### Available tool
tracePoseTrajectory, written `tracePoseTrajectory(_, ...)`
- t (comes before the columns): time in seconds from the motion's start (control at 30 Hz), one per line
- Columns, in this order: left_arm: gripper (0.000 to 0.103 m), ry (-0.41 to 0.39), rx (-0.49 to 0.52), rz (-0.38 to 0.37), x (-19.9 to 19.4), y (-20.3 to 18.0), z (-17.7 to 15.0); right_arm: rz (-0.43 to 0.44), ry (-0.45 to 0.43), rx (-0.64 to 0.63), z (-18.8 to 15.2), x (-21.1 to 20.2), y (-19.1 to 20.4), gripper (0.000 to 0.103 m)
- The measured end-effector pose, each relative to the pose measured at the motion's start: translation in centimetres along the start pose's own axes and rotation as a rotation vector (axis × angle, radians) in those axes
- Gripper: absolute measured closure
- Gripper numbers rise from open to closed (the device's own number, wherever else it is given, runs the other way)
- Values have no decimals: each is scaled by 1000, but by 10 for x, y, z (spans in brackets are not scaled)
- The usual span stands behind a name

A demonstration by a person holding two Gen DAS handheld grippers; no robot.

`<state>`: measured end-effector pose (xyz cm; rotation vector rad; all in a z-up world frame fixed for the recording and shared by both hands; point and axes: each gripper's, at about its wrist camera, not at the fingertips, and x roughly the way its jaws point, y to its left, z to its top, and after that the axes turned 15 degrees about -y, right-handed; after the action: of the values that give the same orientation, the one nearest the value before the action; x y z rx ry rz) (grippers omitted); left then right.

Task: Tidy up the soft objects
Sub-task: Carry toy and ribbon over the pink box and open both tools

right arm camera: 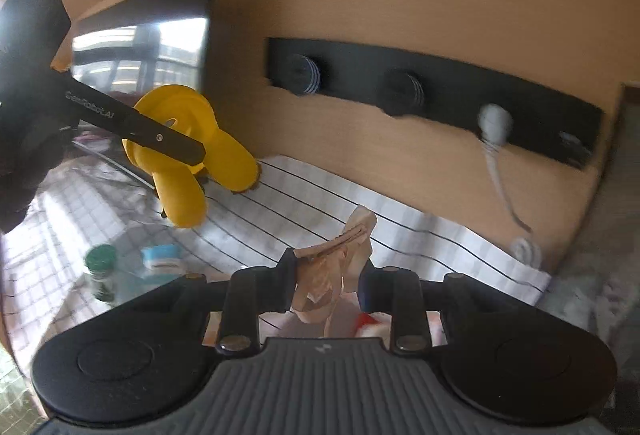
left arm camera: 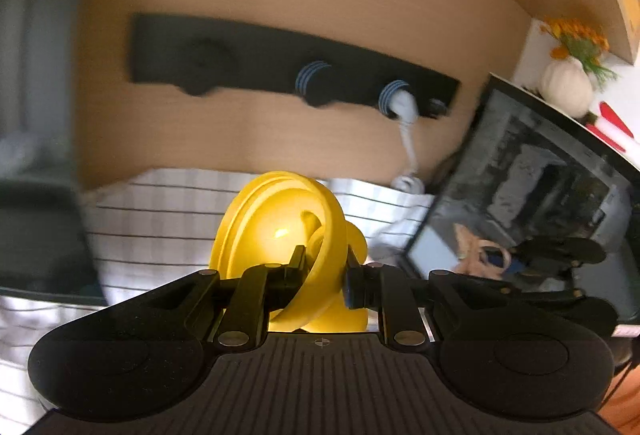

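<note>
Both tongs are clamped: left tongs [left arm camera: 324, 275] pinch a yellow knot toy [left arm camera: 288, 227], right tongs [right arm camera: 328, 275] a tan fabric piece [right arm camera: 340, 259].

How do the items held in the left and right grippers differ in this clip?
Colour: the yellow knot toy is bright yellow; the tan soft piece is pale beige.
Shape: the knot toy is thick, rounded loops; the tan piece looks flat and layered.
Size: the knot toy bulges well beyond the left gripper; the tan piece is slimmer in the right gripper.
Shared: both are clamped and lifted above the checked cloth.
</note>
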<state>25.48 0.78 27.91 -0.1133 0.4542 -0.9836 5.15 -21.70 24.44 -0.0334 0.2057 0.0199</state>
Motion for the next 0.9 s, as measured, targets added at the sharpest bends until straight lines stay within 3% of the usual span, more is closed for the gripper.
tracePoseTrajectory(0.2, 83, 74, -21, -77, 70, -41, -21, -100, -6, -9, -34, -15, -29, 74)
tracePoseTrajectory(0.3, 83, 126, -51, -88, 105, -52, -37, -113, 36, 36, -56, -19, -41, 74)
tracePoseTrajectory(0.43, 83, 189, -93, -67, 138, -47, -60, -111, 79, 96, -83, -9, -51, 74)
tracePoseTrajectory(0.53, 82, 247, -199, -54, 168, -30, -89, -96, 80, 148, -97, 5, -54, 74)
tracePoseTrajectory(0.57, 81, 267, -220, -20, 176, -23, -100, -82, 76, 162, -100, 11, -52, 68)
tracePoseTrajectory(0.6, 81, 278, -229, 16, 181, -15, -108, -63, 79, 182, -107, 20, -52, 53)
tracePoseTrajectory(0.67, 74, 300, -247, 92, 188, -4, -124, -86, 147, 202, -122, 43, -50, 38)
tracePoseTrajectory(0.77, 73, 246, -292, 104, 177, 5, -127, -94, 198, 240, -140, 49, -50, 37)
tracePoseTrajectory(0.9, 73, 131, -254, 113, 137, 0, -112, -100, 234, 251, -160, 42, -48, 31)
